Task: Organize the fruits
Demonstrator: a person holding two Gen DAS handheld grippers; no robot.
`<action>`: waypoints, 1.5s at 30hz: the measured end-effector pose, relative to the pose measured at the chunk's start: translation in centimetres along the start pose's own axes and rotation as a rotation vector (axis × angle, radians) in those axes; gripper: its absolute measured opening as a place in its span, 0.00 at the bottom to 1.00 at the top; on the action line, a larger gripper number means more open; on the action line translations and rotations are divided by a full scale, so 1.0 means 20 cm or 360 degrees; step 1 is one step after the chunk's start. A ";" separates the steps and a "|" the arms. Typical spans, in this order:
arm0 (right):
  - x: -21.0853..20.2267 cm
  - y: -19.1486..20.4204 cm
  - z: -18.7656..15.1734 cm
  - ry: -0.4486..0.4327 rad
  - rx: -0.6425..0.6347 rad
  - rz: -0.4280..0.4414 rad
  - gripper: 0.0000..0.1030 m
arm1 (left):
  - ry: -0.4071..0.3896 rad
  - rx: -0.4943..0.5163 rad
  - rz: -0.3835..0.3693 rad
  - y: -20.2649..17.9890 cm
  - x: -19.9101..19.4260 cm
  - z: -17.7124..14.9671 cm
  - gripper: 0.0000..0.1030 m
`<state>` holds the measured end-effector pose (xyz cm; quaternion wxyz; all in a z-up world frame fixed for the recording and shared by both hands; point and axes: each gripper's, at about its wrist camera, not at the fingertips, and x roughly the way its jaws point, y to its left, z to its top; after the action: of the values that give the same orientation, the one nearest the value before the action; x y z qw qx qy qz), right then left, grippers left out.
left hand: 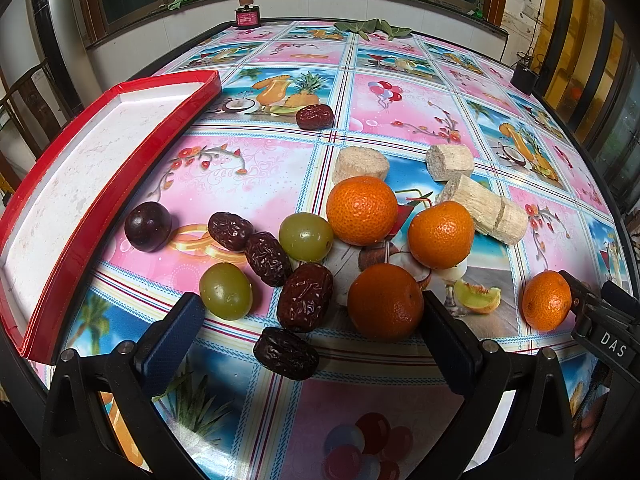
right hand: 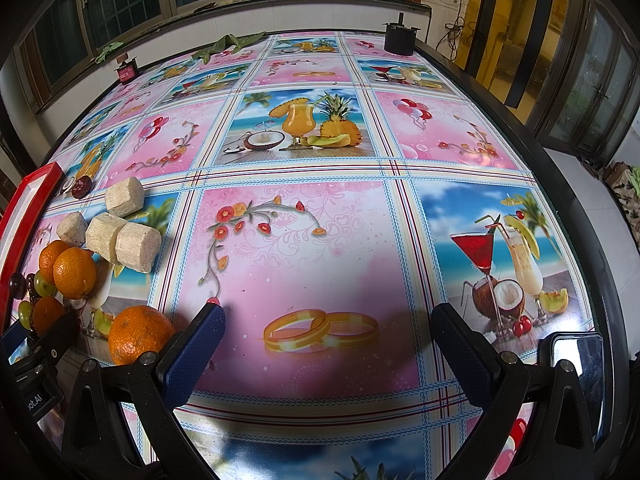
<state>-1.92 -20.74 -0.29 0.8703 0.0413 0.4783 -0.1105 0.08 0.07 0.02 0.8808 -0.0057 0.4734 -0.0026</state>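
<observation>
— Windows run along the top of the left wrist view, above a table point(left hand: 280, 152) under a printed cloth of drinks, balloons and rings. What lies on it?

— At left, a red tray point(left hand: 60, 184) with a white floor, holding nothing. Fruit is heaped mid-frame: a dark plum point(left hand: 148, 226) near the tray's rim, two green grapes point(left hand: 306, 237), five dates point(left hand: 267, 258) in the heap and one date apart higher up, just right of the tray's top corner, three oranges point(left hand: 362, 210) and a fourth alone at right. Pale cane pieces point(left hand: 486, 210) lie above the oranges.

— And the left gripper point(left hand: 312, 344)?

— Spread wide at the bottom, clasping nothing. The lowest date and the nearest orange sit between its blue pads; whether the right pad touches that orange, I cannot tell. At the right edge the other gripper's black body shows beside the lone orange.

— The right wrist view?

— Mostly bare cloth. The fruit heap is crowded at the left edge, cane pieces point(right hand: 120, 236) above oranges point(right hand: 75, 272), the tray's point(right hand: 24, 200) corner beyond. The right gripper point(right hand: 326, 352) is spread wide over the printed rings, grasping nothing; one orange point(right hand: 138, 338) lies just outside its left finger. A phone point(right hand: 576, 364) sits at lower right.
</observation>
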 end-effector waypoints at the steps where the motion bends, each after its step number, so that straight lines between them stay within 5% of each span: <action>1: 0.00 0.00 0.00 -0.0001 0.0001 0.0002 1.00 | 0.0000 0.0025 -0.0013 0.00 0.00 0.00 1.00; 12: 0.00 -0.01 0.00 -0.0001 0.0001 0.0009 1.00 | 0.0081 0.0033 -0.0290 0.12 -0.07 0.00 1.00; 17: -0.04 0.02 -0.04 0.0027 -0.0066 0.0059 1.00 | 0.0019 0.0093 -0.0346 0.21 -0.21 -0.05 1.00; 28: -0.35 0.11 -0.09 -0.0165 -0.0272 0.0549 0.93 | 0.0000 0.0106 -0.0421 0.36 -0.33 -0.08 1.00; 32: -0.33 0.19 -0.11 -0.0108 -0.0328 0.0621 0.64 | 0.0004 0.0153 -0.0451 0.32 -0.31 -0.08 0.88; 34: -0.30 0.23 -0.10 -0.0066 -0.0371 0.0620 0.58 | 0.0017 0.0173 -0.0460 0.31 -0.29 -0.09 0.77; 40: -0.24 0.28 -0.08 -0.0031 -0.0404 0.0562 0.57 | 0.0081 0.0212 -0.0519 0.25 -0.24 -0.09 0.49; 45: -0.20 0.30 -0.06 -0.0004 -0.0441 0.0543 0.53 | 0.0091 0.0206 -0.0529 0.22 -0.19 -0.07 0.49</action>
<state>-3.62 -13.97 2.21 0.8743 0.0015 0.4738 0.1050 -3.21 4.55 2.44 0.8529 -0.0269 0.4898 -0.1788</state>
